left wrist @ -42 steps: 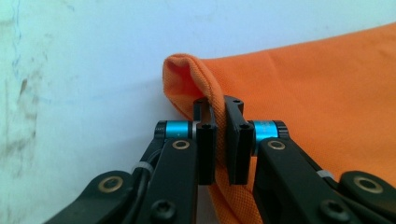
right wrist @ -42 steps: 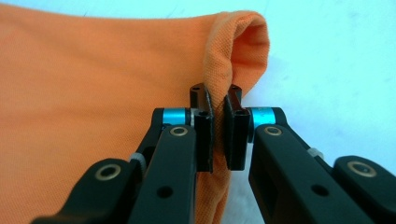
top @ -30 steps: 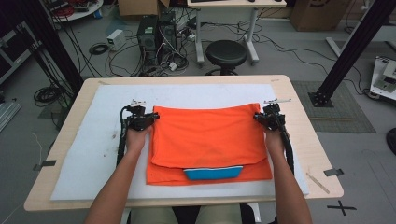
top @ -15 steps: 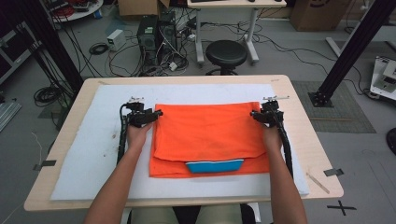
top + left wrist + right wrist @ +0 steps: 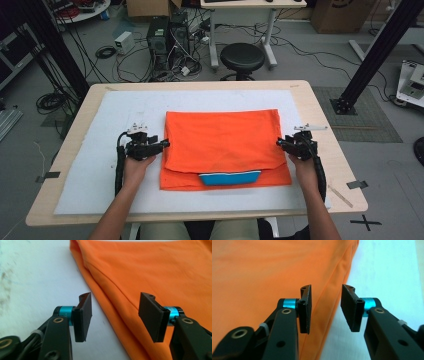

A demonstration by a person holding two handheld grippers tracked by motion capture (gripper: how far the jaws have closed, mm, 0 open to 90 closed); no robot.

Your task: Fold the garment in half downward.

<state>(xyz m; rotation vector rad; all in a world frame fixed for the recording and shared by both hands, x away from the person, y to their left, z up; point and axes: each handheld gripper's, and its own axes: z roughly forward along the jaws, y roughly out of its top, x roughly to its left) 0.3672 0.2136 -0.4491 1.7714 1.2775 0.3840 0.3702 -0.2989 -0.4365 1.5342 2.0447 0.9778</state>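
Note:
An orange garment (image 5: 222, 142) lies folded flat on the white mat (image 5: 100, 165), with a blue strip (image 5: 230, 177) poking out at its near edge. My left gripper (image 5: 162, 145) sits at the garment's left side edge. Its jaws have just been opening, and in the left gripper view (image 5: 115, 317) they stand apart over the garment (image 5: 155, 272) edge without pinching it. My right gripper (image 5: 280, 143) is at the right side edge. Its jaws have just been closing a little but remain apart (image 5: 325, 311), the garment (image 5: 262, 272) hem running under the gap, unpressed.
The mat covers a wooden table (image 5: 320, 120) with tape marks near its right front corner. Beyond the far edge stand a black stool (image 5: 242, 57), computer towers (image 5: 167, 37) and loose cables on the floor. A black frame post (image 5: 370, 55) rises at the right.
Both grippers let go of the garment's far corners, opened, and slid back toward the person along its side edges. The garment stays flat in place.

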